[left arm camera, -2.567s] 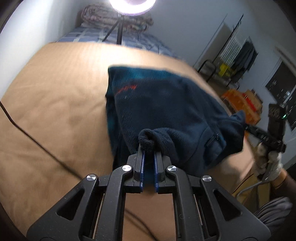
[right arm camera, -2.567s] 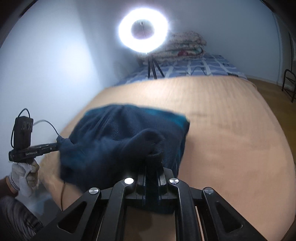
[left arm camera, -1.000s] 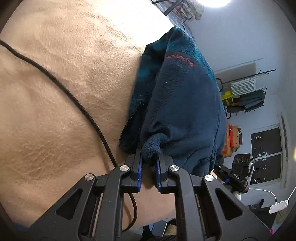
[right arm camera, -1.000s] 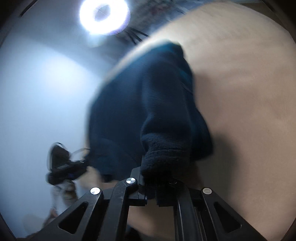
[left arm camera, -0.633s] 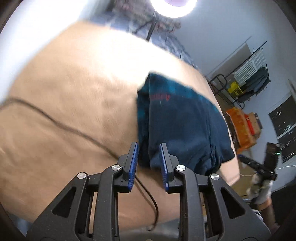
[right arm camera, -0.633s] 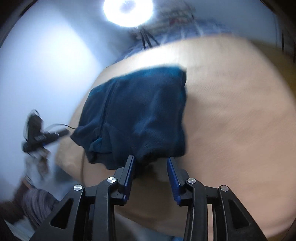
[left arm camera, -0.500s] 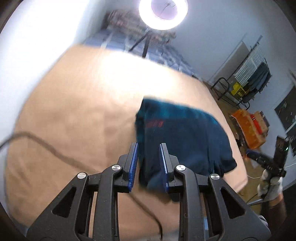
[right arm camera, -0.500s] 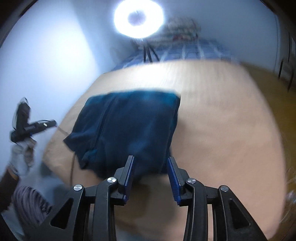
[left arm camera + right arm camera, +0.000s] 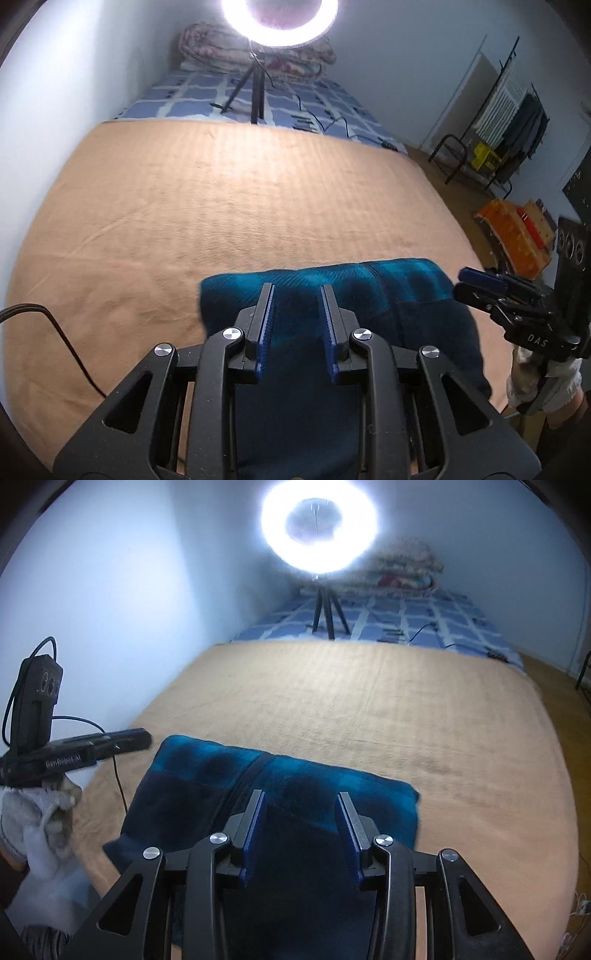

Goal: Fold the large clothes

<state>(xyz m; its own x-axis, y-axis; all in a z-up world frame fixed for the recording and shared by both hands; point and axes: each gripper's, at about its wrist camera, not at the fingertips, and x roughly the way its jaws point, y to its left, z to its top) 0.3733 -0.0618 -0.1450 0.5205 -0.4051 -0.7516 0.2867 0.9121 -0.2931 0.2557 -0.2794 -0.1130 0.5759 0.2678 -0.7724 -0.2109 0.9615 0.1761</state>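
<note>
Left wrist view: we hold the left gripper [image 9: 297, 314] above the near part of the dark blue fleece garment [image 9: 369, 295], which lies folded into a compact slab on the tan blanket [image 9: 221, 206] at the near edge of the bed. Its jaws stand partly apart w/ nothing clamped; fabric shows behind the gap only, no pad pressing on it. The right gripper [image 9: 461, 284] enters at the picture's right edge, carried by a gloved hand [image 9: 543, 380], its tips off the garment's side.

Right wrist view: same layout mirrored. Right gripper [image 9: 301, 819] hangs over the fleece [image 9: 280, 775], jaws apart somewhat wider than the left pair, empty. Left gripper [image 9: 142, 738] sits at the garment's far-left corner, apart from the cloth.

Both pairs of jaws have just been opening, no cloth between them now. We judge this as release after a fold: fleece set down near the bed edge for reach, grippers clear so the stack is not dragged.

Ring light on tripod [image 9: 319, 524] and a folded quilt [image 9: 221, 48] stand at the far end; a black cable [image 9: 70, 343] crosses the blanket at left.
</note>
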